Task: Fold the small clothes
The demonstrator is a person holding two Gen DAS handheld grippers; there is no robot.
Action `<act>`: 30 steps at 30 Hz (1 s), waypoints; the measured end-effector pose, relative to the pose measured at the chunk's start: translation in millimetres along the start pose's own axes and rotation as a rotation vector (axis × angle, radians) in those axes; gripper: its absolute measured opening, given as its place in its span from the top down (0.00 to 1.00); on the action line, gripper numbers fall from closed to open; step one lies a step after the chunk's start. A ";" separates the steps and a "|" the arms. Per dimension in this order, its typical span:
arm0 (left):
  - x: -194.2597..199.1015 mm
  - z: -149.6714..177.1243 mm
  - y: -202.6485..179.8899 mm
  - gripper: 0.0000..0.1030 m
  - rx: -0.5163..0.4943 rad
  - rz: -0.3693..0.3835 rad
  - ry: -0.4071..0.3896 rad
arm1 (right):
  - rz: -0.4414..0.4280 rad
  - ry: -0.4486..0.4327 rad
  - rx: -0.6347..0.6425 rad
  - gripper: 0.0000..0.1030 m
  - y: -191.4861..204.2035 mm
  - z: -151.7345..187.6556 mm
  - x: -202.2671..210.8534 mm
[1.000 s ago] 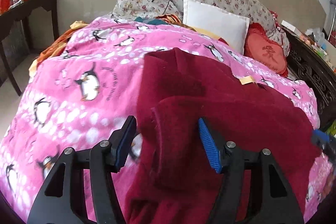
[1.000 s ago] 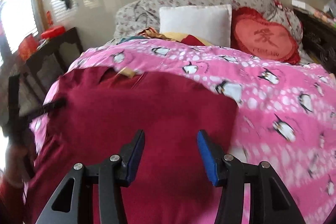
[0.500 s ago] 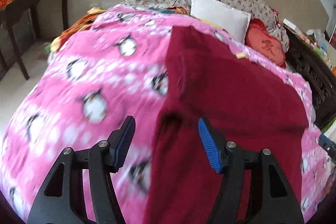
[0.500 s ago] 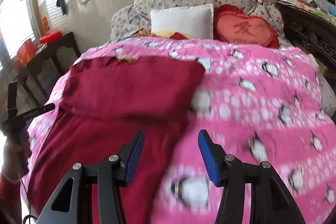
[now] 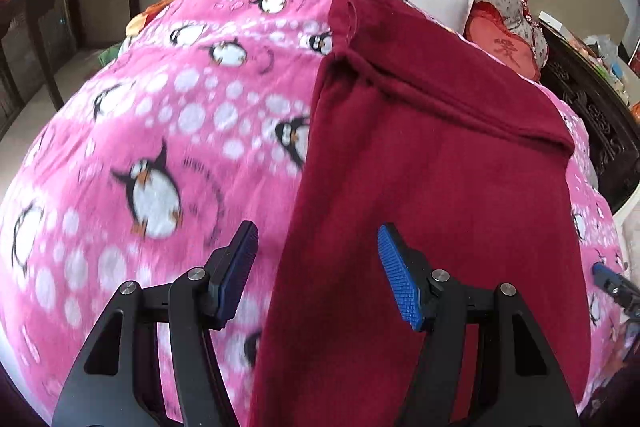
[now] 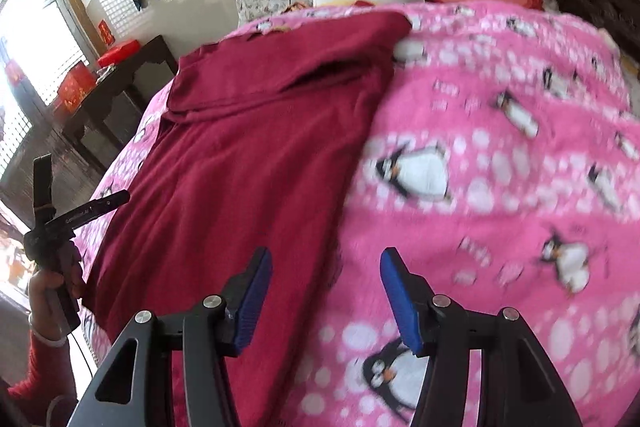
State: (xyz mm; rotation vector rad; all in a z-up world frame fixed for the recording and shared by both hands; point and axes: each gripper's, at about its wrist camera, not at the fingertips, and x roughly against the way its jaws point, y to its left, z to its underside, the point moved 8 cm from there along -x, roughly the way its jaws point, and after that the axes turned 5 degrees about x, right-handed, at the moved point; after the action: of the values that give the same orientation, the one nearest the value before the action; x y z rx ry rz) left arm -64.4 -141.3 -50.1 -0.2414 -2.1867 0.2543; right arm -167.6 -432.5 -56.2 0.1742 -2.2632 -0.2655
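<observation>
My left gripper [image 5: 318,273] and right gripper [image 6: 326,297] both gape, holding nothing. The garment [image 5: 432,187] lies flat on the blanket [image 5: 160,147], far end folded over. Grabbing only 1 layer, or fleece too, would skew the fold.

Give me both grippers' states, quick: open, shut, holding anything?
Left gripper: open, empty, above the maroon garment's left edge.
Right gripper: open, empty, above its right edge.

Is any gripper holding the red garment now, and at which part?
Nothing is held. The left gripper and right gripper are both open above the red garment.
</observation>
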 end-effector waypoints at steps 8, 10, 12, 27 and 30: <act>31.5 29.8 18.2 0.39 -0.001 0.018 0.018 | -0.044 0.047 0.007 0.44 10.3 36.8 7.8; 33.7 40.1 22.5 0.39 0.010 0.028 0.048 | -0.101 0.064 0.011 0.43 19.7 46.3 10.5; 35.7 49.6 26.0 0.39 0.011 0.034 0.070 | -0.131 0.081 0.018 0.42 27.2 56.1 11.7; 35.6 77.5 7.8 0.23 -0.060 0.001 0.059 | -0.296 -0.039 -0.038 0.92 52.1 76.1 16.3; 38.7 79.2 9.3 0.23 -0.051 0.031 0.077 | -0.278 -0.092 -0.002 0.93 52.7 72.9 44.0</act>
State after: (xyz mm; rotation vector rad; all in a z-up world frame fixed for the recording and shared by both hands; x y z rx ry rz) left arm -150.2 -129.5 -68.7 -0.3084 -2.1163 0.2037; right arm -253.6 -381.1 -57.0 0.4862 -2.3277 -0.4288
